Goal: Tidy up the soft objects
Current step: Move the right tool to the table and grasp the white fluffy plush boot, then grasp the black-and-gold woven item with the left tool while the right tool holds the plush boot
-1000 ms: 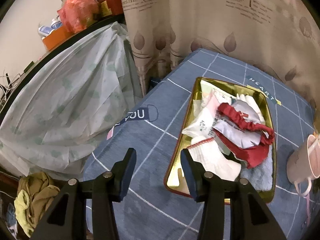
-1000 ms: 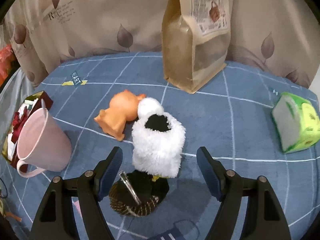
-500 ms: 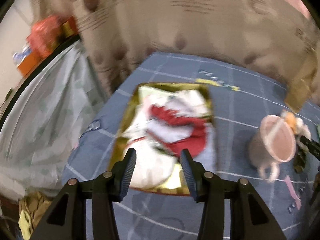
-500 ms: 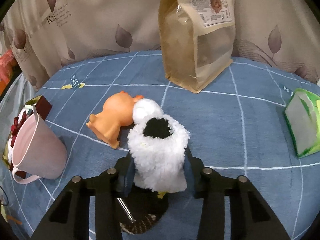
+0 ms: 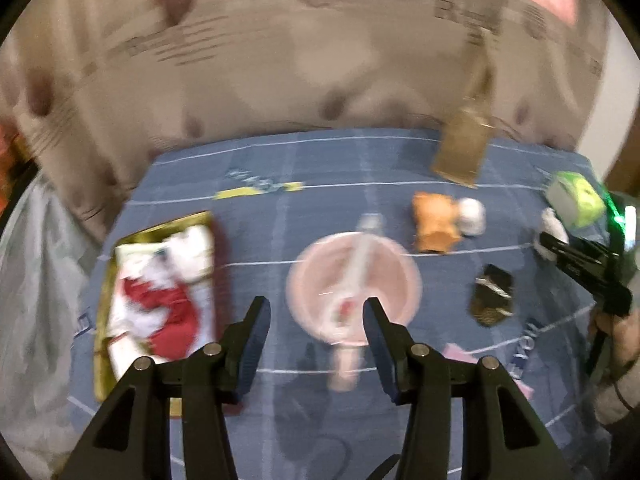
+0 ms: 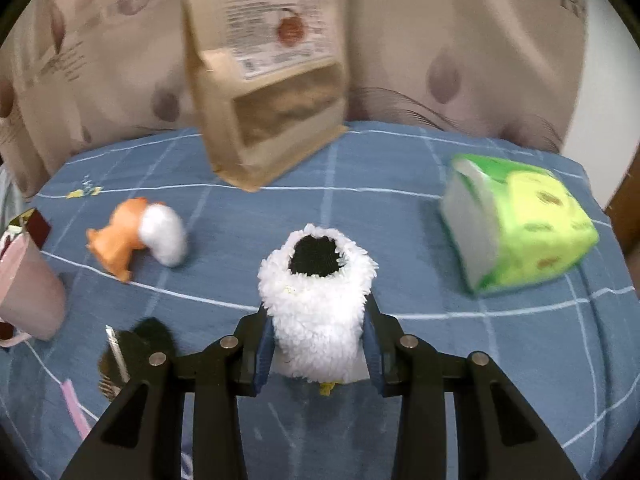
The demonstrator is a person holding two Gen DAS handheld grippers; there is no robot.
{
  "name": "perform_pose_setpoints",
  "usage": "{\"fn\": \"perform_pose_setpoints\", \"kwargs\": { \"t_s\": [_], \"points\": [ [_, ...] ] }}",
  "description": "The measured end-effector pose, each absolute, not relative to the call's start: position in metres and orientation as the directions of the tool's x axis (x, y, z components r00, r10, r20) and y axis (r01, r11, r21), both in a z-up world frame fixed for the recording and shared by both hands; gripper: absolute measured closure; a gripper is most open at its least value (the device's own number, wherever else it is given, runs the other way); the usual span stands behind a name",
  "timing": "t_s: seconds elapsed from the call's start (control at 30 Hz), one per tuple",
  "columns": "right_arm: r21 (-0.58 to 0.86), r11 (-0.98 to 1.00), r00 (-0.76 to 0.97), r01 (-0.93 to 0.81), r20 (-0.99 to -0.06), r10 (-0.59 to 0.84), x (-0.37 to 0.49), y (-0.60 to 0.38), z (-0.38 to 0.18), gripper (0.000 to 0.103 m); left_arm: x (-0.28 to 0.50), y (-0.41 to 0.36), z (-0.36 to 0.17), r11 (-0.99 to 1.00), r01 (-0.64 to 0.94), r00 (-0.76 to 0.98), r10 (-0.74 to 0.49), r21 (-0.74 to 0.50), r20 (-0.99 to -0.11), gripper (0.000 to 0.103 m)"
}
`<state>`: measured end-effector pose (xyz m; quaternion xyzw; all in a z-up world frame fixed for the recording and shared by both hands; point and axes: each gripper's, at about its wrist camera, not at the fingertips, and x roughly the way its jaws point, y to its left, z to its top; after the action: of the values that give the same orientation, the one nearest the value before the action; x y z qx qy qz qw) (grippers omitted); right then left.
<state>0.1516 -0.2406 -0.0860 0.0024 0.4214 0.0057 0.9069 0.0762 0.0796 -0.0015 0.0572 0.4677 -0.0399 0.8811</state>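
My right gripper point(image 6: 316, 332) is shut on a white fluffy plush piece with a black opening point(image 6: 316, 292), held upright over the blue checked cloth. In the blurred left wrist view that plush point(image 5: 554, 222) shows at the far right in the black gripper. My left gripper point(image 5: 315, 308) is open, its jaws spreading slightly, with nothing between the fingers; it hangs above a pink cup point(image 5: 352, 280). A gold tray point(image 5: 102, 320) at the left holds white and red soft items point(image 5: 160, 312). An orange toy point(image 6: 116, 240) and a white fluffy ball point(image 6: 164, 234) lie together on the cloth.
A tall brown pouch point(image 6: 272, 80) stands at the back before the curtain. A green tissue pack point(image 6: 520, 240) lies at the right. A dark clip-like thing point(image 6: 136, 348) and a pink strip point(image 6: 74, 404) lie front left, beside the pink cup point(image 6: 28, 292).
My right gripper shut on the white plush and carried it right, off the dark thing. The left gripper swung right from the tray to above the pink cup.
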Motion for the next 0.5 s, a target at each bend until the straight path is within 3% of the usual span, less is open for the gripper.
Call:
{"fn": "perform_pose_setpoints", "kwargs": {
  "t_s": [0.3,0.5],
  "points": [
    [0.020,1.000,0.650,0.019,-0.760,0.003,0.139,-0.259,-0.101,0.068,0.085,-0.016,-0.040,0.938,0.341,0.432,-0.210,-0.057,-0.877,0.054],
    [0.023,1.000,0.662,0.007,-0.750,0.013,0.138,-0.258,-0.106,0.068,0.095,-0.052,-0.068,0.917,0.371,0.335,-0.278,-0.145,-0.900,0.054]
  ]
}}
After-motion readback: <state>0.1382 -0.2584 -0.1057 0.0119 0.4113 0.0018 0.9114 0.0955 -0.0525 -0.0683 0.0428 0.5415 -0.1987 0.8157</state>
